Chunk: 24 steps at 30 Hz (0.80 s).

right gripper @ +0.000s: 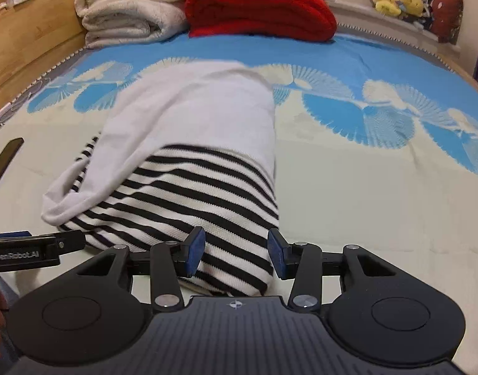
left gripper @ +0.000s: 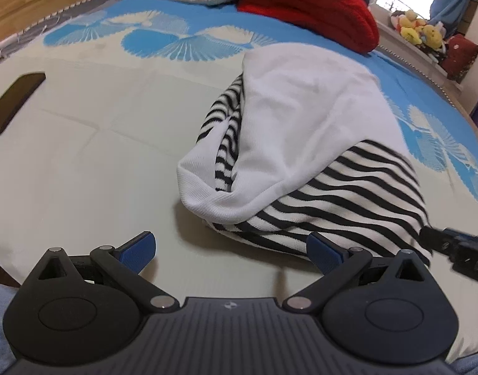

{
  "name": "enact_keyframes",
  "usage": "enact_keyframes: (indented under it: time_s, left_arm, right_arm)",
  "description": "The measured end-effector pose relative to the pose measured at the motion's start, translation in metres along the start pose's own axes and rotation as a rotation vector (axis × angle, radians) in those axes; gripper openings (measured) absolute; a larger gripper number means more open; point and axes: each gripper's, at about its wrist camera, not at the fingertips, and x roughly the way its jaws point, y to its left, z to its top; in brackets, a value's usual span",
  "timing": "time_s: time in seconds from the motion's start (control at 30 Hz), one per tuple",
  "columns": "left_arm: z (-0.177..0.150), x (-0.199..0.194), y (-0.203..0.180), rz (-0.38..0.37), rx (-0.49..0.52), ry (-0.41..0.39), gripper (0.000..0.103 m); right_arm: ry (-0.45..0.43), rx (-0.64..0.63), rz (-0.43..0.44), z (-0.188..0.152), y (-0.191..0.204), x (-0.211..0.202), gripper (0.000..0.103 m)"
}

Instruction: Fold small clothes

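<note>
Claw work stood at a pause between folds. The left claw (left gripper: 231,251) was spread wide with nothing between its blue pads, low over the bedsheet (left gripper: 82,172) just beside the near left edge of the sweater (left gripper: 301,143). The right claw (right gripper: 232,254) was partly open, its pads on either side of the striped hem at the near edge; whether they touched the cloth could not be told, but they had not pinched it.

The sweater lay on the bed, white sleeve thrown across the black-and-white striped body, in a rough narrow bundle. Judged from that, the sleeves were in and the lengthwise fold was the step in hand. The next move called for both claws to close on the near hem, one at each corner, then carry it toward the red blanket (right gripper: 260,6), keeping the sleeve from sliding.
</note>
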Motion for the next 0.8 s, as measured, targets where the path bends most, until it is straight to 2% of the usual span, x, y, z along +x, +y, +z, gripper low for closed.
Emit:
enact_keyframes:
  time_s: [0.07,0.1,0.17,0.27,0.33,0.4,0.47,0.53,0.67,0.77,0.8]
  left_arm:
    - [-0.001,0.013,0.004,0.006,-0.024,0.031,0.103]
    - [-0.002,0.019,0.006,0.006,-0.037,0.051,0.103]
    - [-0.005,0.025,0.011,-0.005,-0.057,0.073,0.103]
    - [-0.004,0.019,0.018,-0.041,-0.076,0.056,0.103]
    - [-0.004,0.012,0.027,-0.089,-0.151,0.046,0.103]
    - [-0.006,0.003,0.035,-0.103,-0.238,0.002,0.103]
    - [-0.006,0.000,0.037,-0.127,-0.283,-0.003,0.103]
    - [-0.006,0.003,0.040,-0.174,-0.338,0.010,0.103]
    - [0.001,0.016,0.042,-0.231,-0.445,0.038,0.103]
    - [0.002,0.025,0.046,-0.245,-0.491,0.063,0.102]
    - [0.004,0.025,0.047,-0.243,-0.500,0.052,0.099]
  right_arm:
    - [0.048,0.001,0.013,-0.003,0.000,0.021,0.047]
    - [0.058,0.003,0.019,-0.005,0.000,0.028,0.054]
    - [0.062,-0.009,0.041,-0.006,-0.001,0.031,0.059]
    - [0.056,-0.029,0.107,0.011,-0.011,0.016,0.057]
    - [0.013,-0.045,0.145,0.035,-0.027,0.006,0.063]
    - [-0.039,-0.077,0.147,0.071,-0.043,0.003,0.081]
    - [-0.088,-0.118,0.164,0.107,-0.055,0.010,0.092]
    - [-0.097,-0.140,0.212,0.144,-0.067,0.034,0.094]
    - [0.051,-0.003,0.324,0.200,-0.089,0.118,0.096]
    - [0.202,0.153,0.368,0.219,-0.098,0.190,0.096]
    - [0.243,0.190,0.377,0.221,-0.098,0.207,0.096]
